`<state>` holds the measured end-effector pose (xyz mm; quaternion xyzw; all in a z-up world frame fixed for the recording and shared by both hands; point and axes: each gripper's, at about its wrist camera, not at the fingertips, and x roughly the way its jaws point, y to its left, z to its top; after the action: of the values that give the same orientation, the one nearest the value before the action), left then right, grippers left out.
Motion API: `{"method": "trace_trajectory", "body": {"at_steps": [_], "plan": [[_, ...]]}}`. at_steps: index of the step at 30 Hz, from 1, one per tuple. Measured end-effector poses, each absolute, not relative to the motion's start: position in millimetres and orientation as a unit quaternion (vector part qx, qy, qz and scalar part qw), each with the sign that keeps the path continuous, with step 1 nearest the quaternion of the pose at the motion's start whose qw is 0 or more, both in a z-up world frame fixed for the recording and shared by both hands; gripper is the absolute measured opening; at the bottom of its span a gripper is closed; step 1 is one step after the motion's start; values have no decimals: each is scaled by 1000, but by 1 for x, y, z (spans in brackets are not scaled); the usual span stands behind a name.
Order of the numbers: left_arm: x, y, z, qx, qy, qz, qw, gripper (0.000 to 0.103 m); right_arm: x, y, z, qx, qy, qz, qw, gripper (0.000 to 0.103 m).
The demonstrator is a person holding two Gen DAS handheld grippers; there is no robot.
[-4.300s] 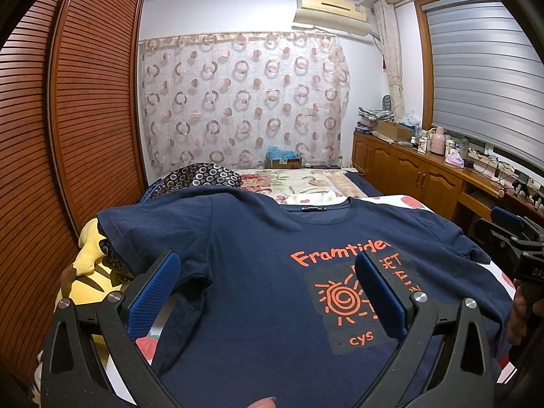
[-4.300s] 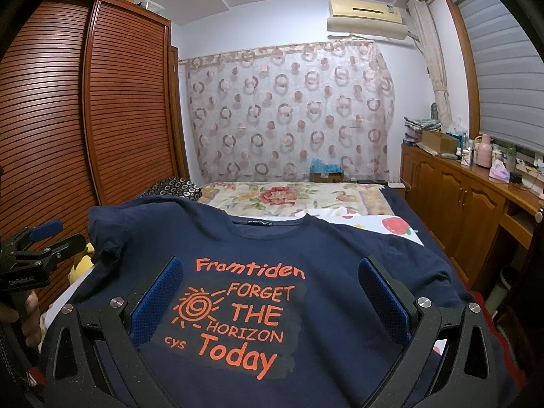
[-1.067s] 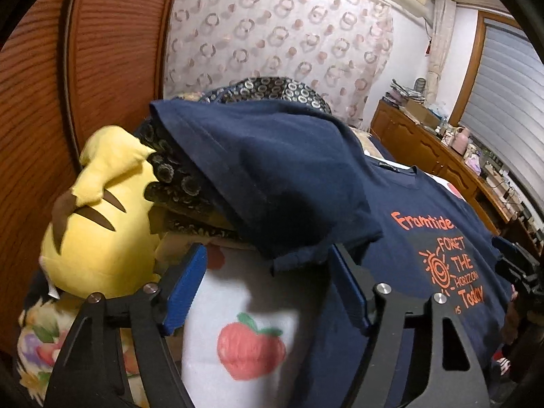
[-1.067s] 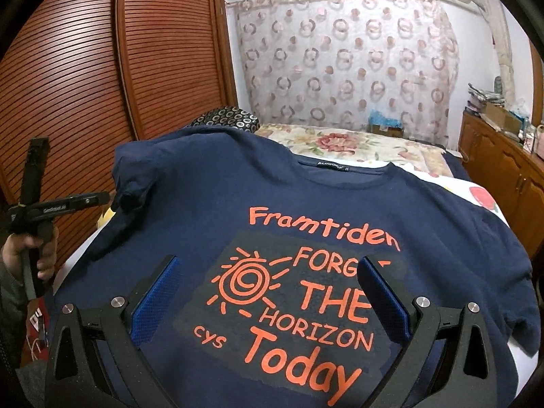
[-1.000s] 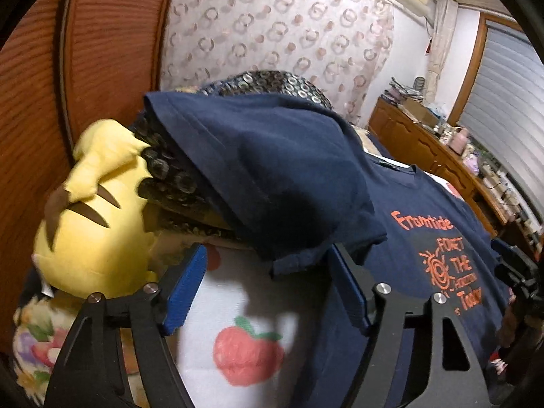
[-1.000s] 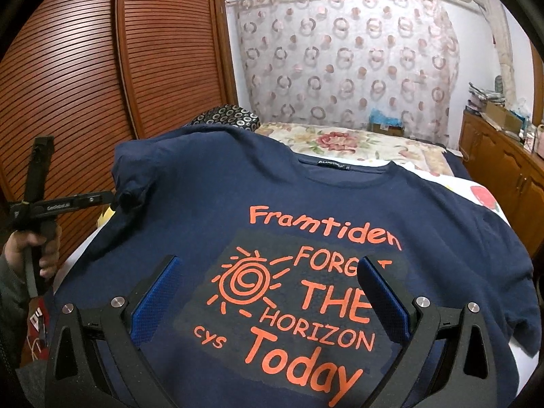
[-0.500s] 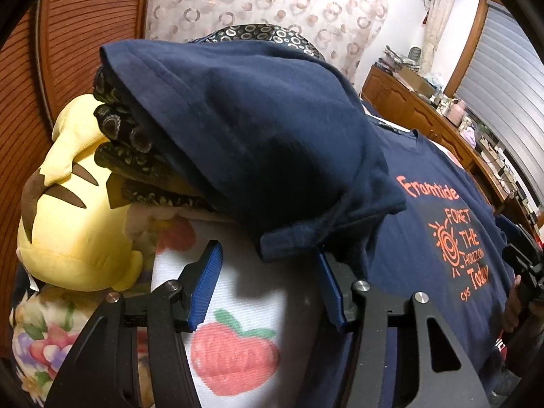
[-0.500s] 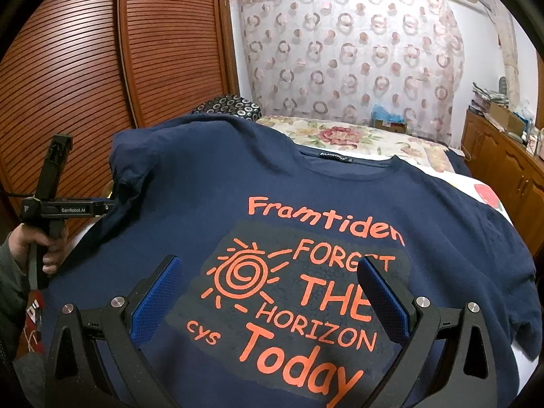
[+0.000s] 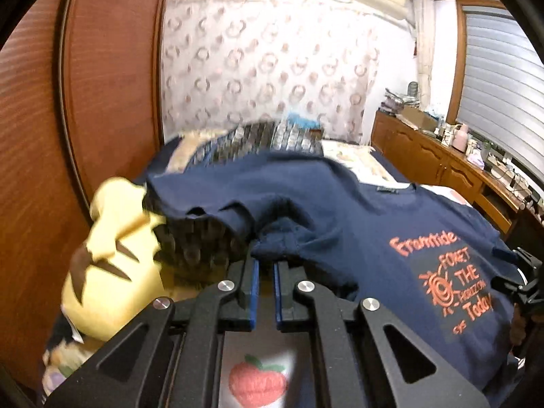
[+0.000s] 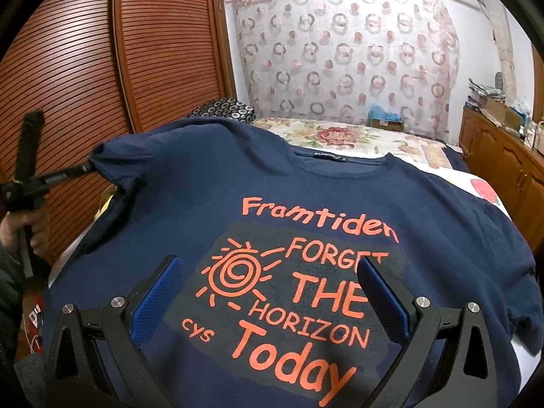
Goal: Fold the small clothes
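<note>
Left wrist view: looked down along the left gripper (image 9: 267,267), jaws just drawn in to a narrow slit and pinched on the sleeve (image 9: 272,241) of a navy T-shirt (image 9: 340,210). Held that sleeve bunched just above a yellow plush toy (image 9: 112,272) and a dark ring-patterned cushion (image 9: 204,238) at the left edge of the bed (image 9: 258,350). Found the rest of the shirt lying face up across the bed, collar towards the curtain, orange lettering towards the right. Blurred by movement.

Right wrist view: showed the right gripper (image 10: 268,292) poised over the orange print, jaws wide apart and gripping nothing. Caught, at far left, a hand (image 10: 37,231) holding the other gripper, its tip on the sleeve's corner, cloth drawn taut there.
</note>
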<state>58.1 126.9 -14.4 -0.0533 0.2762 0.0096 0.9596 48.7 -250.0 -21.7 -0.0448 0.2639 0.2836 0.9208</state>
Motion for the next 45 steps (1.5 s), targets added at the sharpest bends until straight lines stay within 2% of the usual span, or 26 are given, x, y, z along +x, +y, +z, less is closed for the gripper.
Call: {"method": "trace_trajectory", "body": {"at_steps": [8, 14, 15, 17, 19, 20, 22, 24, 29, 36, 41, 45], "plan": [[92, 83, 22, 4, 264, -28, 964, 7, 48, -266, -19, -29, 254, 267, 929, 102], [105, 29, 16, 41, 287, -87, 953, 8, 48, -280, -23, -13, 257, 246, 934, 102], [105, 23, 13, 42, 294, -99, 950, 10, 48, -281, -24, -12, 257, 243, 935, 102], [103, 11, 9, 45, 306, -118, 944, 24, 46, -281, -25, -10, 258, 239, 936, 102], [99, 7, 7, 48, 314, -128, 940, 49, 45, -278, -24, -9, 258, 237, 936, 102], [95, 6, 7, 48, 314, -133, 939, 54, 44, -276, -23, -10, 258, 236, 937, 102], [87, 8, 9, 45, 311, -136, 940, 74, 44, -271, -20, -13, 257, 235, 937, 102], [79, 15, 13, 35, 307, -134, 942, 79, 44, -267, -19, -19, 256, 237, 937, 102], [57, 36, 15, 20, 292, -91, 952, 79, 47, -249, -10, -33, 247, 257, 934, 100], [27, 75, 15, -8, 256, -34, 966, 79, 64, -193, 9, -60, 214, 341, 913, 83], [13, 95, 10, -15, 241, -1, 970, 79, 74, -125, 14, -92, 192, 413, 886, 79], [5, 108, 6, -26, 240, 15, 970, 79, 79, -70, 12, -106, 203, 463, 857, 70]]}}
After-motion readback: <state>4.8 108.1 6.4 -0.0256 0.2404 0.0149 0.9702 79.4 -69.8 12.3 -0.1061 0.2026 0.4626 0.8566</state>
